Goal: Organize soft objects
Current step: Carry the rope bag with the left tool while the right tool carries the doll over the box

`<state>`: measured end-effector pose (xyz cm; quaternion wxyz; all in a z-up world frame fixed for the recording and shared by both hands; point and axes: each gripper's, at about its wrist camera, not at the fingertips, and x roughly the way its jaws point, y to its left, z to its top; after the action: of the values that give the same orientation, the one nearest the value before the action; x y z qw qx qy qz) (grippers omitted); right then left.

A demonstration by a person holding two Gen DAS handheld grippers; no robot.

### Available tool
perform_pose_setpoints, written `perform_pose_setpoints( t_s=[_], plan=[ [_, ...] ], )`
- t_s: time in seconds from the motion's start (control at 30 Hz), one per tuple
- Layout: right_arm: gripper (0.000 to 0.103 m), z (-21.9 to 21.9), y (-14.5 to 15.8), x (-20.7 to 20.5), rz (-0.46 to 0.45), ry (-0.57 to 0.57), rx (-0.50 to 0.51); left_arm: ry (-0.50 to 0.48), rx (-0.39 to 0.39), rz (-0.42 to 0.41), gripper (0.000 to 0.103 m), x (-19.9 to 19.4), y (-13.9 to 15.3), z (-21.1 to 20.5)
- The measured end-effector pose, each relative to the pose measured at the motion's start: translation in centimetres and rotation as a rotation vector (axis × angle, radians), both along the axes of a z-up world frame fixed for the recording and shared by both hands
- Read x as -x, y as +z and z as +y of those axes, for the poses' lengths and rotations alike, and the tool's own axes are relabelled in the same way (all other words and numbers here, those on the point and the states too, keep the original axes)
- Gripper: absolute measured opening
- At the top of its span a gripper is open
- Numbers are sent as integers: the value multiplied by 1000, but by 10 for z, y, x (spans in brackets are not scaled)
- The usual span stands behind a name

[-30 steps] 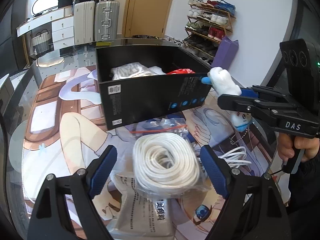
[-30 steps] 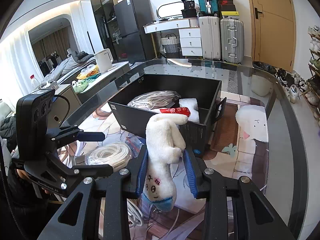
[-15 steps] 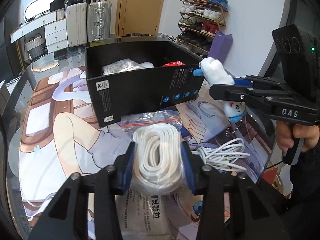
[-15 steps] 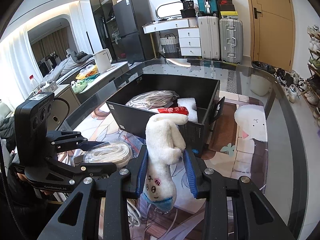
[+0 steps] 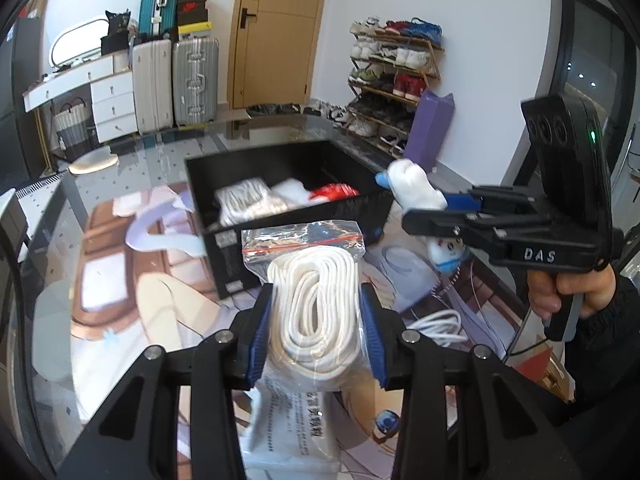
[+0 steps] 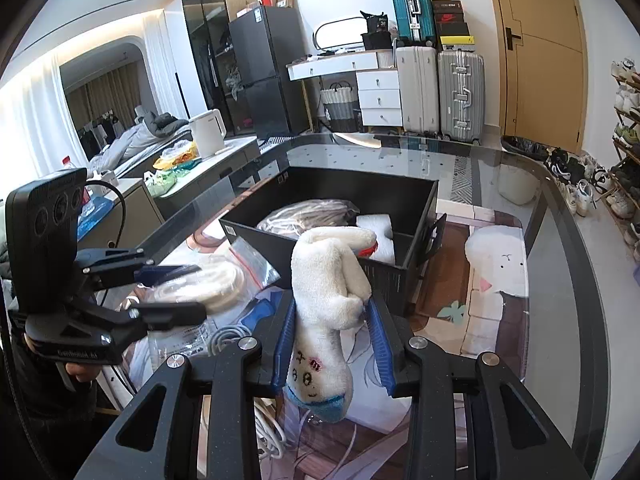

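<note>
My left gripper is shut on a clear zip bag of coiled white rope and holds it lifted above the table, just in front of the black box. My right gripper is shut on a white plush toy with a blue end, held upright near the black box's near right corner. The box holds a bagged rope coil, a white foam piece and a red item. The right gripper with the plush shows in the left wrist view.
A flat white packet with printed text lies on the glass table under the left gripper. A loose white cable lies to its right. The table carries an anime-print mat. Suitcases and a shoe rack stand beyond the table.
My left gripper closed on the rope bag and lifted it off the table toward the box. The right gripper kept holding the plush almost still.
</note>
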<state>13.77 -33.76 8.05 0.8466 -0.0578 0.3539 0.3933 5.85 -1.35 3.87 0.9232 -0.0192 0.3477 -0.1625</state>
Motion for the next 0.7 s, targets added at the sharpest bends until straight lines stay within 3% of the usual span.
perform_pose_setpoints(
  t_s=[0.37, 0.7],
  plan=[
    [35, -9, 19, -4, -28, -12, -84, 86, 3, -97, 40, -14, 33, 16],
    [35, 0, 36, -13, -51, -16, -119, 125, 7, -128, 40, -36, 38, 17]
  ],
)
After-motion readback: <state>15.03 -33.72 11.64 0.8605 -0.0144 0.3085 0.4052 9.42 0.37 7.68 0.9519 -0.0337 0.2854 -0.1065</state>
